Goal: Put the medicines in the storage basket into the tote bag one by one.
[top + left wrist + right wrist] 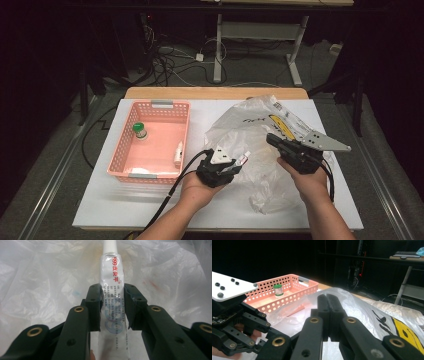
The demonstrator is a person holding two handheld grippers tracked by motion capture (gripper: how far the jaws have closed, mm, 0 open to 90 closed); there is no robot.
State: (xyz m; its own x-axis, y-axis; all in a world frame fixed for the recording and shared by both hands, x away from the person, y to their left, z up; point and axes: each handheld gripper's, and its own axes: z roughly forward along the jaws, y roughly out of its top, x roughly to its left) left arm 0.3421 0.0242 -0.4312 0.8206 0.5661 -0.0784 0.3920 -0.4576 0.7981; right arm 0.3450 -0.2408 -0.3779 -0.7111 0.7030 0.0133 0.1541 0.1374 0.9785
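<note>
My left gripper (236, 166) is shut on a white ointment tube (243, 159) with red print. In the left gripper view the pads clamp the tube (112, 270) across its middle, its ribbed cap pointing away over the clear plastic bag (50, 277). The crumpled bag (250, 125) lies right of centre on the table. My right gripper (270, 138) is at the bag's upper part; its jaws are pressed together (328, 302), and the film (367, 312) rises to a peak at their tips, so it looks pinched.
A pink perforated basket (155, 105) stands at the left and holds a green-capped jar (140, 131), a small white tube (178, 154) and a white item at its near end. The white table top (125, 200) has free room in front. Cables and desk legs lie beyond.
</note>
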